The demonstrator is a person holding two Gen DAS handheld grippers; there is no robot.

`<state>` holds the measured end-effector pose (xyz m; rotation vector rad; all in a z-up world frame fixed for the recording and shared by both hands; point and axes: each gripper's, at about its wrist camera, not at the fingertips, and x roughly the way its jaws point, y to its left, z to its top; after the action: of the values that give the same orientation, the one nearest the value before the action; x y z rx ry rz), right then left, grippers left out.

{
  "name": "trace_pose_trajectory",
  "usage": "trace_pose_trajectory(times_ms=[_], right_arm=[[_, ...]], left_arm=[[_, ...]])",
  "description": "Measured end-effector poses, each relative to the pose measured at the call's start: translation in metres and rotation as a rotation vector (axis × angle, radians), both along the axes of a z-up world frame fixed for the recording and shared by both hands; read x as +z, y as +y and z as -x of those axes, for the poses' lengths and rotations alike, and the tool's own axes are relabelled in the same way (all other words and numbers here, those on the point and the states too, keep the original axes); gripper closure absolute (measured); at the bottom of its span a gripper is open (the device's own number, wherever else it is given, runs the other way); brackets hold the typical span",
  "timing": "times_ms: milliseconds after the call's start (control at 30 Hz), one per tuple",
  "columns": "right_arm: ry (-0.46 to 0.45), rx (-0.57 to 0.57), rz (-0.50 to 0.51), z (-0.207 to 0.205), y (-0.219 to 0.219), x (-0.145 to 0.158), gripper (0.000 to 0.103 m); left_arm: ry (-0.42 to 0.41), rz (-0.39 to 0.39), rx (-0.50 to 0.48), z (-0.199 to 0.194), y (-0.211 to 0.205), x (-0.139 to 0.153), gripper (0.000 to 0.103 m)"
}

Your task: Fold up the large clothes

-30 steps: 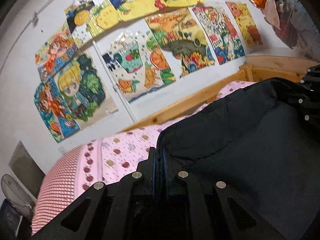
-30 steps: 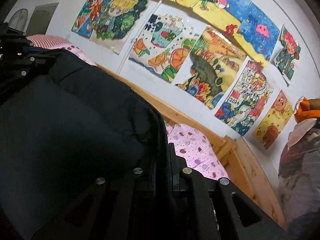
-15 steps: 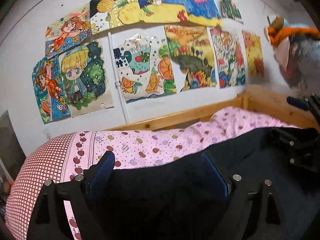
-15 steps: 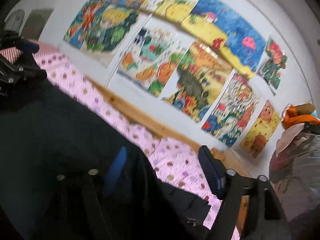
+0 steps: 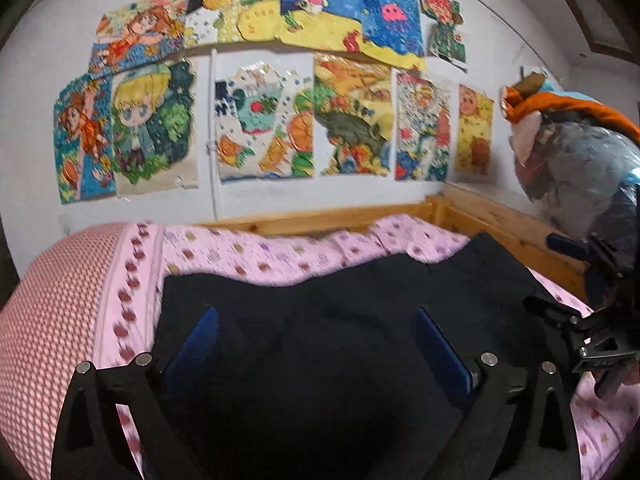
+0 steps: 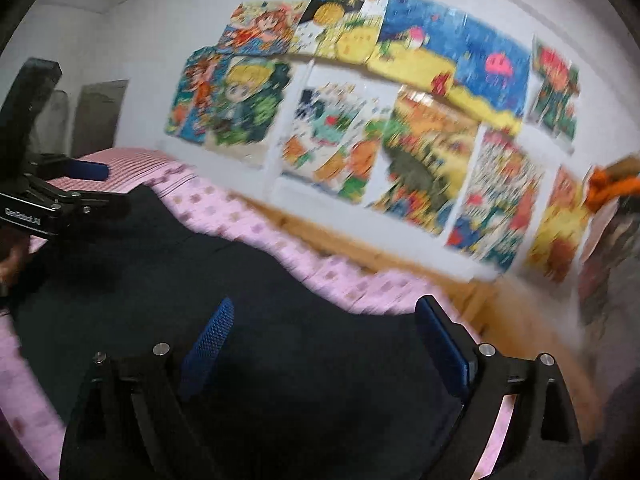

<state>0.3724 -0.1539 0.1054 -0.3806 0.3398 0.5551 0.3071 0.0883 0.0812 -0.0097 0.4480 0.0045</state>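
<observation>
- The large black fabric garment (image 5: 360,320) lies spread flat on the pink spotted bedsheet (image 5: 256,252); its far edge runs wavy, just short of the pale wooden bed rail (image 5: 328,218).
- The left gripper (image 5: 316,344) has just been opening; its blue pads (image 5: 192,344) stand wide over the cloth, gripping nothing.
- The right gripper (image 6: 328,344) has likewise just been opening and holds nothing.
- Bare sheet lies between the garment and the rail, and on the left toward the pink-checked pillow (image 5: 52,300).
- The left view alone shows a bundled heap of clothes (image 5: 576,168) past the bed's corner; the right view is blurred and alone shows a dark door (image 6: 96,116).
</observation>
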Motion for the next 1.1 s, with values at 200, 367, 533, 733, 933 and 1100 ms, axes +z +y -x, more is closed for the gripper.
trace_pose_trajectory(times_ms=[200,367,533,733,933,1100], right_arm=[[0.209,0.016,0.024,-0.011,-0.014,-0.040,0.014],[0.362,0.023,-0.020,-0.029,-0.022,-0.066,0.014],[0.367,0.015,-0.035,-0.042,-0.020,-0.074,0.014],[0.389,-0.005,-0.012,-0.068,-0.004,-0.075,0.014],[0.390,-0.044,-0.005,-0.093,0.007,-0.077,0.014],[0.454,-0.109,-0.046,-0.121,0.007,-0.086,0.014]], left_arm=[[0.098,-0.019,-0.064,0.008,-0.016,-0.028,0.004],[0.172,-0.053,-0.066,-0.004,-0.025,-0.049,0.004],[0.192,-0.023,-0.038,-0.025,-0.021,-0.052,0.001],[0.227,0.008,0.031,-0.053,-0.007,-0.059,0.000],[0.251,0.012,0.085,-0.073,0.000,-0.064,0.000],[0.285,0.016,0.138,-0.091,0.005,-0.068,0.000]])
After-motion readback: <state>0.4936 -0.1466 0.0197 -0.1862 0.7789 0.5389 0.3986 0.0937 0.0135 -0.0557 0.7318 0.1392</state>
